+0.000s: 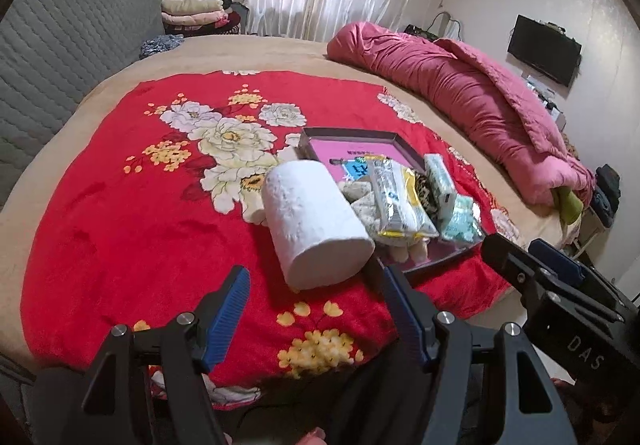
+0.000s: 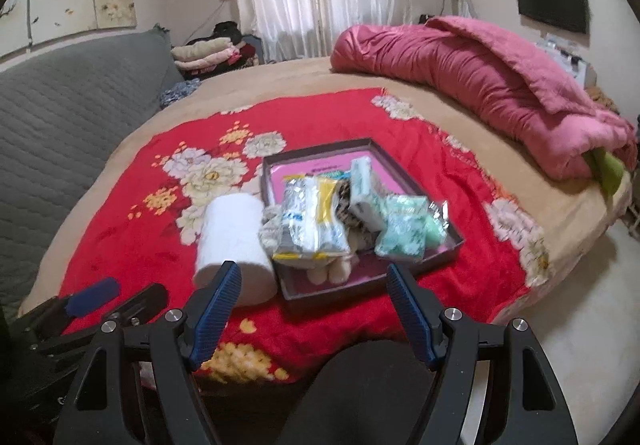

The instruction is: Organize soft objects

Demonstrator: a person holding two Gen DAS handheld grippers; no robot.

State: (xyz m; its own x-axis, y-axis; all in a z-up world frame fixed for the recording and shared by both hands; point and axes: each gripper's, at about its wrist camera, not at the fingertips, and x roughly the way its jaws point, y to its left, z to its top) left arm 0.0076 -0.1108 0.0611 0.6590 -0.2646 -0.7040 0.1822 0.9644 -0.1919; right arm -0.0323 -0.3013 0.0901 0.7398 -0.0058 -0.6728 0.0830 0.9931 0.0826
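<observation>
A white paper roll (image 1: 316,223) (image 2: 236,245) lies on its side on the red flowered blanket (image 1: 140,213) (image 2: 132,245), touching the left side of a dark tray (image 1: 352,135) (image 2: 454,245). The tray has a pink floor and holds a yellow-and-silver tissue pack (image 1: 396,201) (image 2: 310,221), a white-green pack (image 1: 440,181) (image 2: 362,181), a mint pack (image 1: 460,221) (image 2: 402,231) and a patterned soft item underneath. My left gripper (image 1: 316,277) is open, just short of the roll's near end. My right gripper (image 2: 314,273) is open before the tray's near edge, with nothing between its fingers.
A rolled pink quilt (image 1: 472,93) (image 2: 480,85) lies along the bed's right side. A grey quilted headboard (image 1: 60,45) (image 2: 60,117) stands at the left, with folded clothes (image 1: 196,11) (image 2: 208,51) behind it. The bed's edge and pale floor (image 2: 560,305) are at the right.
</observation>
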